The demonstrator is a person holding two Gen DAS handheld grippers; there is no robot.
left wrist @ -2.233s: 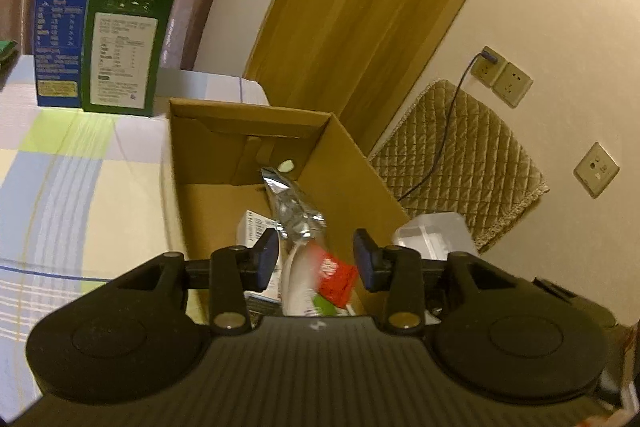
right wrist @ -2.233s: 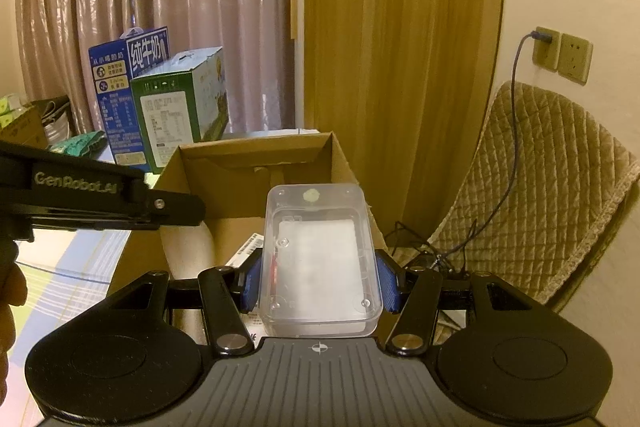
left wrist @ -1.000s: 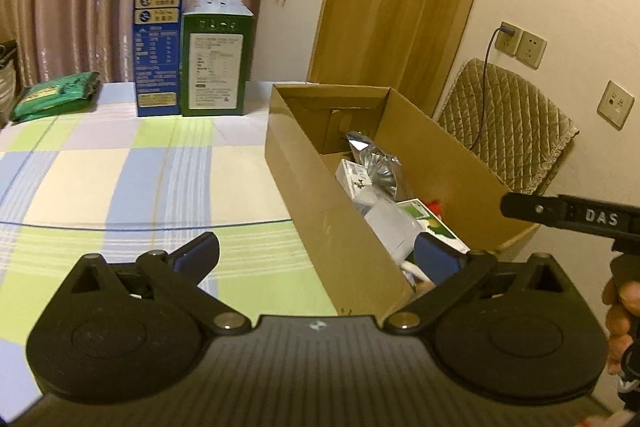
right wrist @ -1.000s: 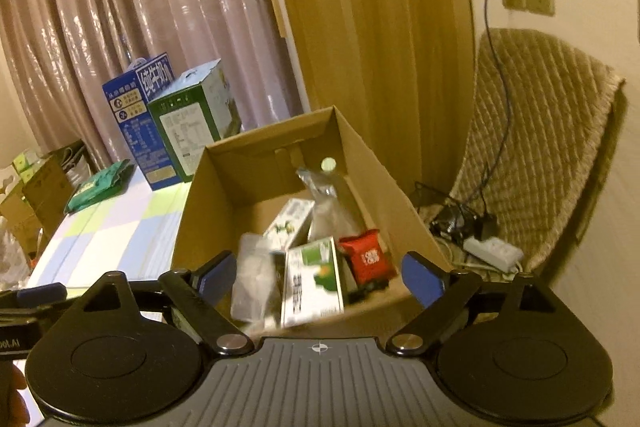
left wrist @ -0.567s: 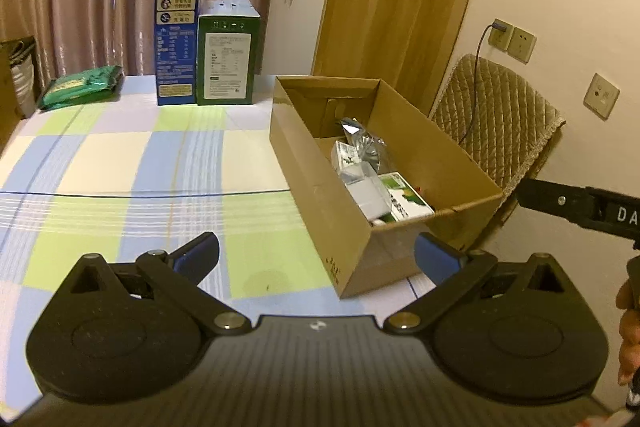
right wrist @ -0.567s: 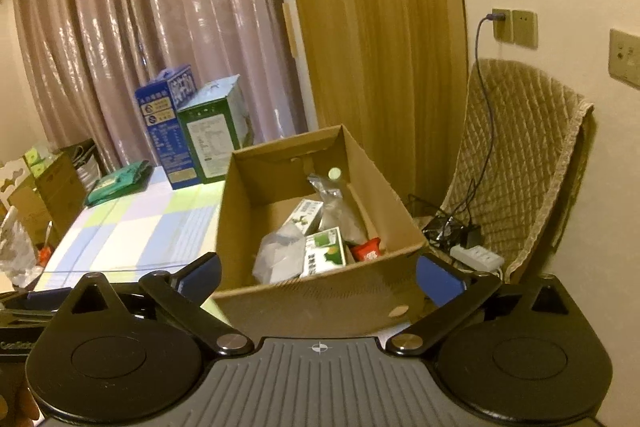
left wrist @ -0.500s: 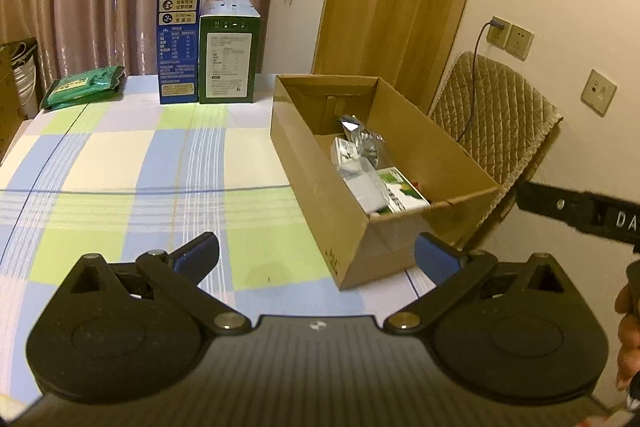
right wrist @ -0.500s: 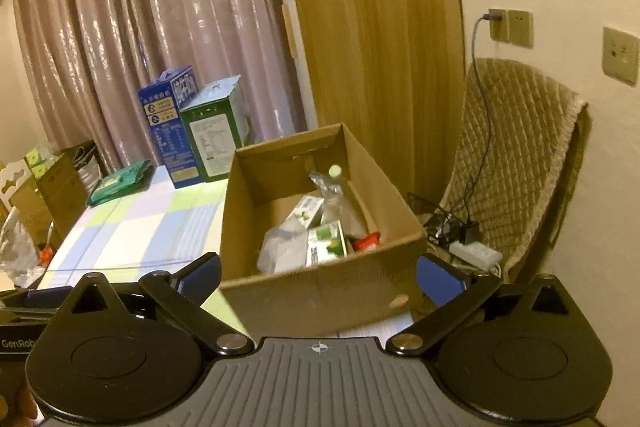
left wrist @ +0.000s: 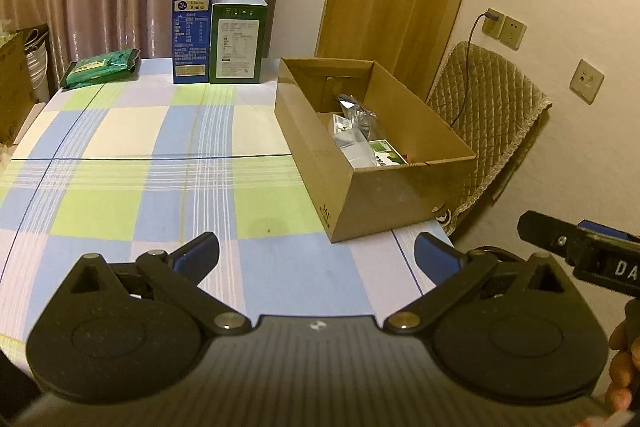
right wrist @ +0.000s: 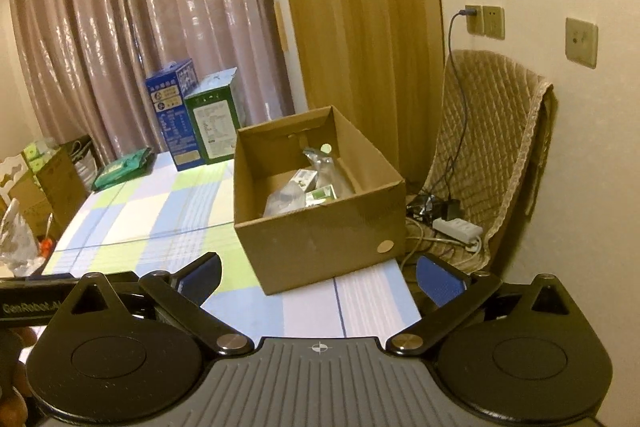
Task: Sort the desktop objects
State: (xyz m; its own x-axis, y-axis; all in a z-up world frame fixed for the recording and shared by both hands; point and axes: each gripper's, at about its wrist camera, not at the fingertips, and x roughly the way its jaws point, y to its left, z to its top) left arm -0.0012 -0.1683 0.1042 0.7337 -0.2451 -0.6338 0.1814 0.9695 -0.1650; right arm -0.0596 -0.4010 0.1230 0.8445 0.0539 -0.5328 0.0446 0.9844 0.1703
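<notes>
Left wrist view showed the left hand-held gripper [left wrist: 316, 257] and right hand-held gripper [right wrist: 318, 273] both spread apart, empty; sorted items lay inside the cardboard box [left wrist: 384, 195] at the table [left wrist: 120, 135] edge, likely gathered there for tidiness.

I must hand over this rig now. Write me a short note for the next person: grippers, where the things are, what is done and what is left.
Left gripper: open, holding nothing, above the near table edge.
Right gripper: open, holding nothing, facing the cardboard box.
In the box: silver foil pouch, small cartons and other small items.
On the checked tablecloth, far end: blue carton, green carton, green packet.
Left: possibly those three, if they belong in the box.
</notes>
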